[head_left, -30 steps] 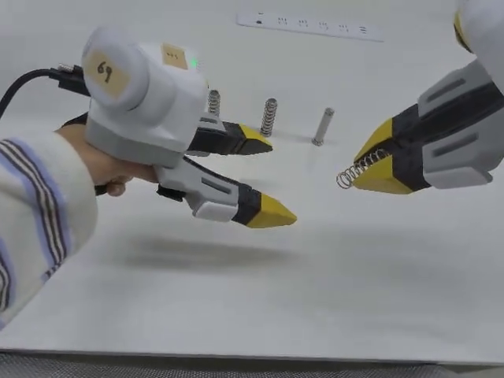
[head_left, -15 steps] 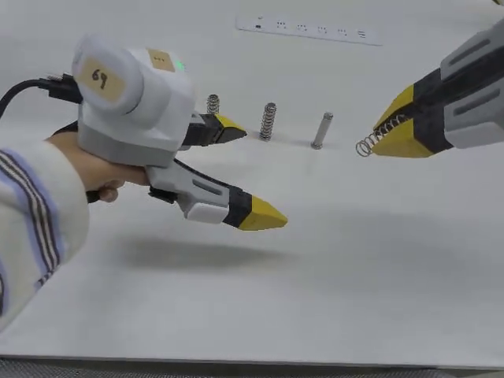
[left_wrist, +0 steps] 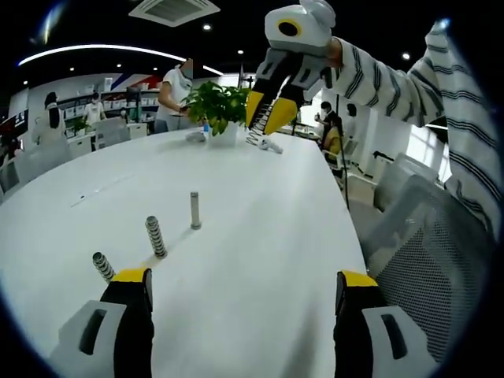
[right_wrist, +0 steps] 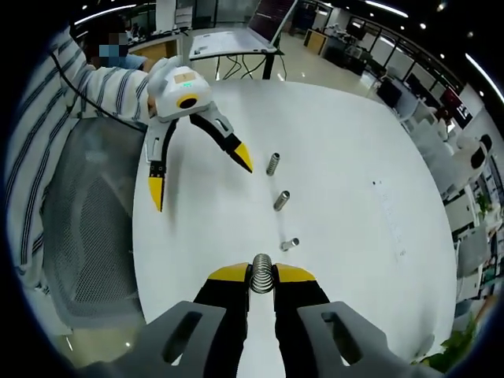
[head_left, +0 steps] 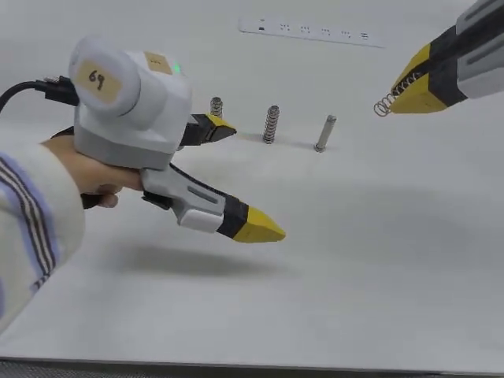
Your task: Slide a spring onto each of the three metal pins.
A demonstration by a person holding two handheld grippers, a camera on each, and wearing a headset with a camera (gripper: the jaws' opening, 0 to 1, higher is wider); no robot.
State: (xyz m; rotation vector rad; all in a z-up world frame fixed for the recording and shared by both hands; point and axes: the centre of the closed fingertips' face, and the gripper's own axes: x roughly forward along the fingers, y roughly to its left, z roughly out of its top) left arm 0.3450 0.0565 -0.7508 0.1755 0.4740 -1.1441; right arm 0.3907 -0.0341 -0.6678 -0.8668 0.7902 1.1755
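open office | long white table (left_wrist: 260, 236) | mesh chair (right_wrist: 87, 236) | ceiling lights (left_wrist: 102, 55)

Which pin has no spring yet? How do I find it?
On the big white table, find the long white power strip at the far edge; in front of it three metal pins stand in a row. The bare pin is at the right end in the head view. The middle pin and the left pin wear coiled springs, but this one is a smooth, plain post.
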